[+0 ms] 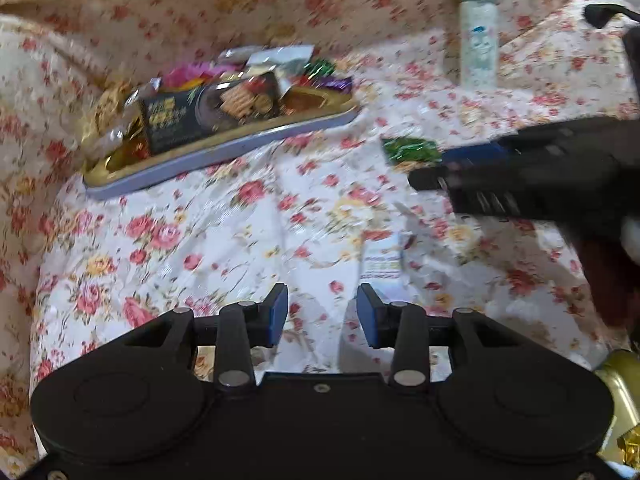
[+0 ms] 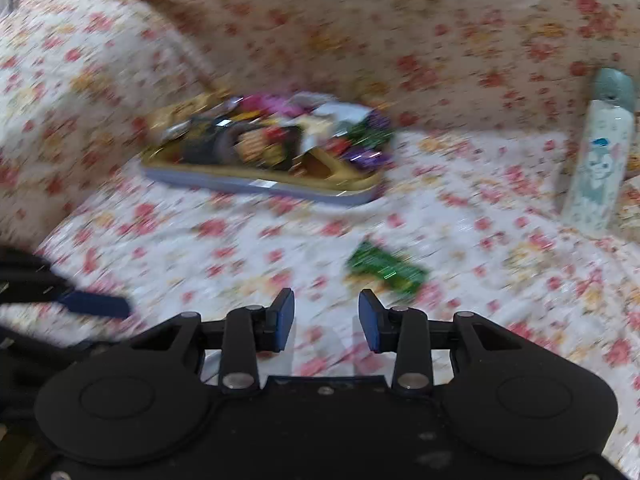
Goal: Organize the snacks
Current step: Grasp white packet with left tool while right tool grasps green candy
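A shallow tin tray (image 1: 224, 152) with a gold inside and a blue rim lies on the floral sheet, filled with several wrapped snacks and a dark biscuit box (image 1: 208, 110). It also shows in the right wrist view (image 2: 256, 185). A green foil candy (image 1: 410, 149) lies loose on the sheet, just ahead of my right gripper (image 2: 326, 320), which is open and empty; the candy (image 2: 386, 268) is blurred there. My left gripper (image 1: 322, 315) is open and empty over the sheet. A small white packet (image 1: 382, 262) lies just beyond its right fingertip.
A white bottle with a grey-green cap (image 1: 478, 36) lies at the back right, also in the right wrist view (image 2: 600, 160). A floral cushion back rises behind the tray. A gold tin edge (image 1: 624, 384) sits at the lower right. The right gripper body (image 1: 540, 168) reaches in from the right.
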Demonstrator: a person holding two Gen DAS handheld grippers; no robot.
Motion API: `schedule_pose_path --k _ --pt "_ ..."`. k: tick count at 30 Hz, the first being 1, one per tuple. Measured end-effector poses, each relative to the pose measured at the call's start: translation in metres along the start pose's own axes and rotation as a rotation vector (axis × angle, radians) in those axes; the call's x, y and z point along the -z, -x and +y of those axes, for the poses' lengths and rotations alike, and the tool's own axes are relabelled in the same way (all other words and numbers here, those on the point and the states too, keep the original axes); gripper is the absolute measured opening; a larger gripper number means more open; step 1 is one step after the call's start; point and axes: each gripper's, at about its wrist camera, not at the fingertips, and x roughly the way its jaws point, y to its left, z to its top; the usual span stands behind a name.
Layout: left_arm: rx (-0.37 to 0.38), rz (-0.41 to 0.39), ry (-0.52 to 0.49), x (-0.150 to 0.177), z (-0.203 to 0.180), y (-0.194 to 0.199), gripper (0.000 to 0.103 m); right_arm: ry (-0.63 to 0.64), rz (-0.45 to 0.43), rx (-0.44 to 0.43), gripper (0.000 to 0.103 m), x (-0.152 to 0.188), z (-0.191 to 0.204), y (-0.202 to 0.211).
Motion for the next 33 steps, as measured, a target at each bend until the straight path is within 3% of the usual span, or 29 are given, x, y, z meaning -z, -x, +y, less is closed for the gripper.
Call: schedule_pose_path --k 6,18,33 --pt "0.045 -0.025 -0.024 -0.003 -0.013 0.004 0.048 0.007 -0.014 0.075 0.038 -0.011 -0.03 -0.019" --pt "0.05 -0.014 0.006 -0.012 -0.017 -0.011 0.048 0.189 0.017 0.014 0.039 -0.015 -0.026 -0.045" --pt "0.054 0.018 0.0 -0.015 -0.022 -0.028 0.048 0.186 0.03 -0.041 0.039 -0.015 -0.033 -0.054"
